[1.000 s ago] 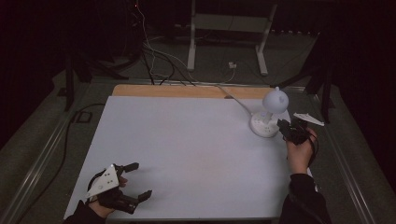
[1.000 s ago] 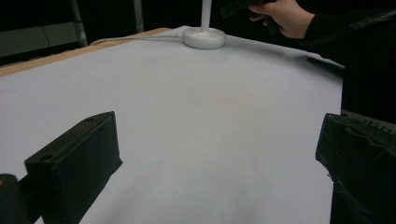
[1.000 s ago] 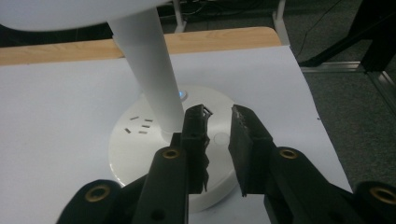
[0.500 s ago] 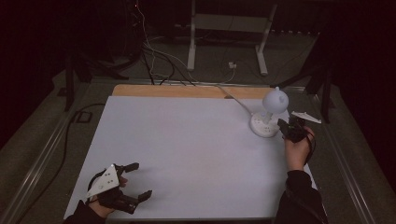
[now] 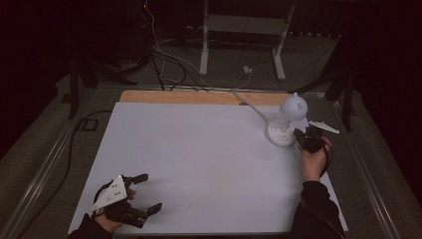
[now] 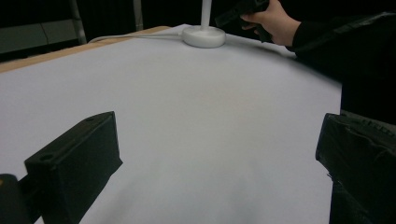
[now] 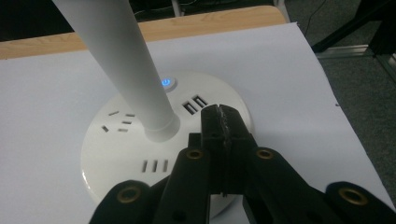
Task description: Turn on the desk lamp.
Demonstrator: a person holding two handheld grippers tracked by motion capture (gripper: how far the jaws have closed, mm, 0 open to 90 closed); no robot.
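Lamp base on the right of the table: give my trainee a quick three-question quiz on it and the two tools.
1. True or false: the right tool has its jaws shut together over the lamp base.
2. Which tool stands open over bare table? A) left tool B) right tool C) both
3. What glows blue on the lamp base, beside the white stem?

Key
1. True: in the right gripper view the two jaws meet with nothing between them, their tips over the base near the two slots.
2. A: its jaws stand wide apart above the white table top.
3. The small round button.
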